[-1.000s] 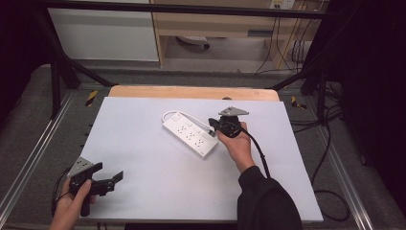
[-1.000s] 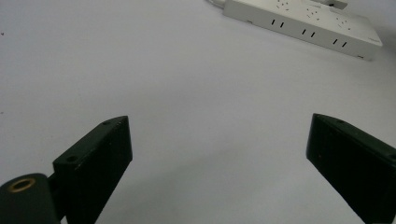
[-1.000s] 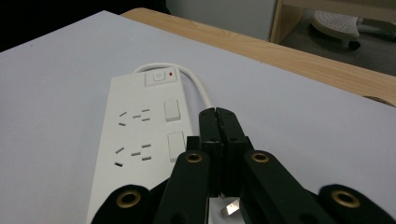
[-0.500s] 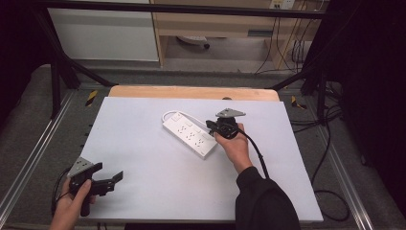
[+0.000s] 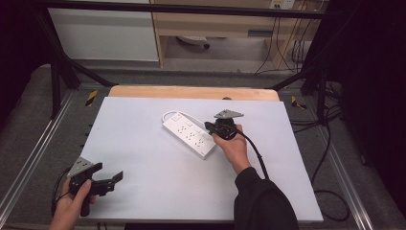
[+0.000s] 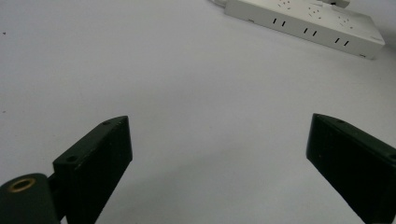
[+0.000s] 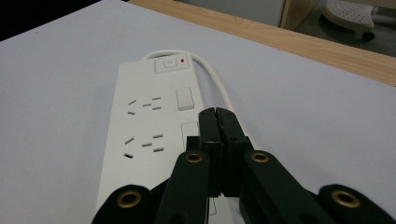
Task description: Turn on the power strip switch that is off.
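right gripper (image 7: 218,116): jaws pressed together, empty, tips over white plastic power strip (image 7: 149,135)
left gripper (image 6: 219,163): jaws wide, empty
risk: closed tips may shove strip sideways

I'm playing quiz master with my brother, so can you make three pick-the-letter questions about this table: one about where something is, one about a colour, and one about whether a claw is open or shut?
1. Where is the long white plastic power strip?
A. on the floor
B. on the white table top, by the right claw
C. inside the left claw

2. What colour is the tiny light by the strip's switch?
A. red
B. green
C. blue

3. How does the left claw stand?
A. shut on the strip
B. shut on nothing
C. open with nothing in it

Answers:
1 B: the strip lies on the white table top, with the right claw just over it.
2 A: a red dot shows beside the switch.
3 C: its black jaws stand wide apart over bare table.
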